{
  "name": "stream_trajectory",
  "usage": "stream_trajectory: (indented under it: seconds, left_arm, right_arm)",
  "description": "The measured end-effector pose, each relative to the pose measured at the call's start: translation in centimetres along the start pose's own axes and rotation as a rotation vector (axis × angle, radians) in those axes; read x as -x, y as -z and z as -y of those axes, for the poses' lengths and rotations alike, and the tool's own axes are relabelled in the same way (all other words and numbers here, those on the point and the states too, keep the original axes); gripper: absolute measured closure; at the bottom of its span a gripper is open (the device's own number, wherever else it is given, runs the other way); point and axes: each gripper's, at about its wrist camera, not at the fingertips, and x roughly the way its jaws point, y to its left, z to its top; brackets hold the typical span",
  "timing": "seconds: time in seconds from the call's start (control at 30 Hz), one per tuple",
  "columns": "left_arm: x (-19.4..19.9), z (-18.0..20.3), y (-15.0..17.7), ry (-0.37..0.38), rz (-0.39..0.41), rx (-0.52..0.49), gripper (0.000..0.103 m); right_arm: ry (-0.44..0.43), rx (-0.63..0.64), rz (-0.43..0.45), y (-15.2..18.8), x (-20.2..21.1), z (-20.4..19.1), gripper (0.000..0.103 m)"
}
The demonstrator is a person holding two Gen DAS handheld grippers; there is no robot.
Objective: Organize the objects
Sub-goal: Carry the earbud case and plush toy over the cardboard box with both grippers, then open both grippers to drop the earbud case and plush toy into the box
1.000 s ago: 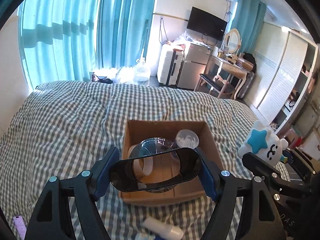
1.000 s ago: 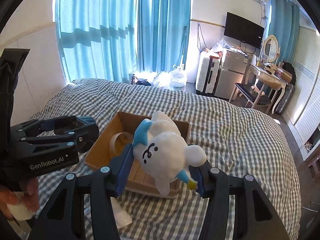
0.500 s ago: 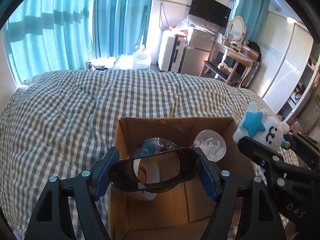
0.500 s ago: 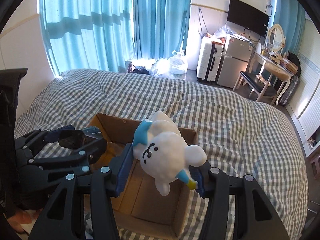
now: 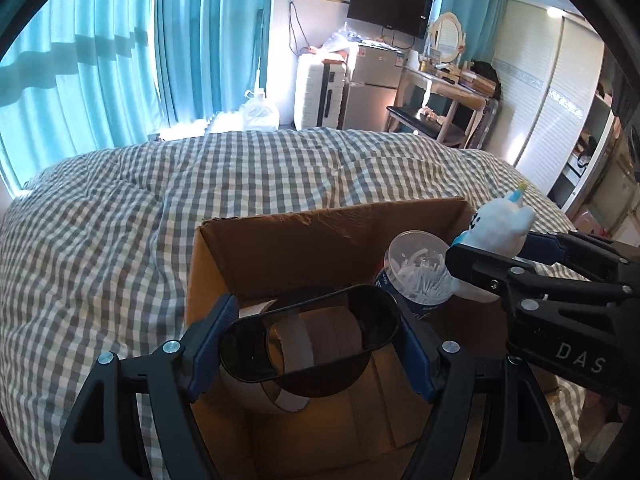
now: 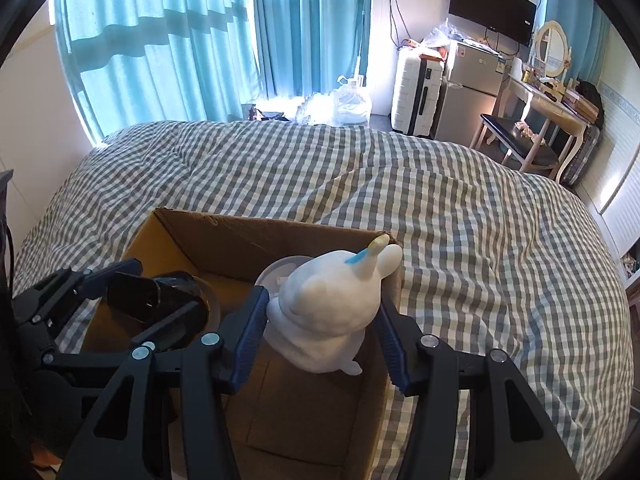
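An open cardboard box (image 5: 320, 236) (image 6: 224, 240) sits on the checked bed. My left gripper (image 5: 310, 340) is shut on a dark oval plastic container (image 5: 308, 338), held over the box's left half; it also shows in the right wrist view (image 6: 140, 296). My right gripper (image 6: 320, 332) is shut on a white plush toy with a blue and yellow horn (image 6: 332, 312), held over the box's right side; the toy also shows in the left wrist view (image 5: 500, 228). Inside the box lie a roll of tape (image 5: 288, 344) and a clear tub of cotton swabs (image 5: 420, 276).
The grey and white checked duvet (image 6: 460, 216) surrounds the box. Beyond the bed stand teal curtains (image 6: 180, 40), a white suitcase (image 6: 416, 92), a small fridge (image 6: 468, 92) and a dressing table with stool (image 6: 536, 128).
Both grippers moved forward and down over the box. The plush toy has turned from face-toward-camera to back-toward-camera. The box now fills the lower part of both views.
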Motion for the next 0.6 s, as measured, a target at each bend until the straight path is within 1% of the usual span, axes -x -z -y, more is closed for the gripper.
stream_trajectory:
  seconds: [0.1,0.17,0.2,0.23,0.37,0.43,0.53,0.6]
  left_arm:
    - [0.3,0.4,0.0,0.03,0.01,-0.015,0.024]
    - [0.7,0.5,-0.3,0.035,0.022,-0.014,0.013]
    - [1.0,0.5,-0.4,0.021,0.035,-0.011,0.007]
    - [1.3,0.6,-0.5,0.01,0.045,-0.009,0.006]
    - [2.2,0.5,-0.7,0.013,0.033,0.012,0.006]
    - [2.8,0.4,-0.7,0.01,0.029,0.02,0.006]
    - [4.9,0.5,-0.8,-0.001,0.032,0.021,0.006]
    - [6.9,0.5,-1.0,-0.019,0.054,0.023,0.006]
  right_arm:
    - [-0.024,-0.012,0.012,-0.2,0.4,0.3,0.05]
    - [-0.044,-0.027,0.037,-0.4,0.9,0.5,0.039]
    - [-0.047,-0.037,0.05,-0.5,1.3,0.6,0.029]
    - [-0.049,-0.05,0.066,-0.5,1.8,0.7,0.028]
    - [-0.063,-0.07,0.091,-1.0,3.8,1.2,0.027]
    - [-0.056,-0.073,0.105,-1.1,5.1,1.2,0.027]
    - [-0.044,-0.064,0.132,-1.1,8.2,1.0,0.027]
    - [-0.034,-0.053,0.154,-1.0,10.4,0.8,0.027]
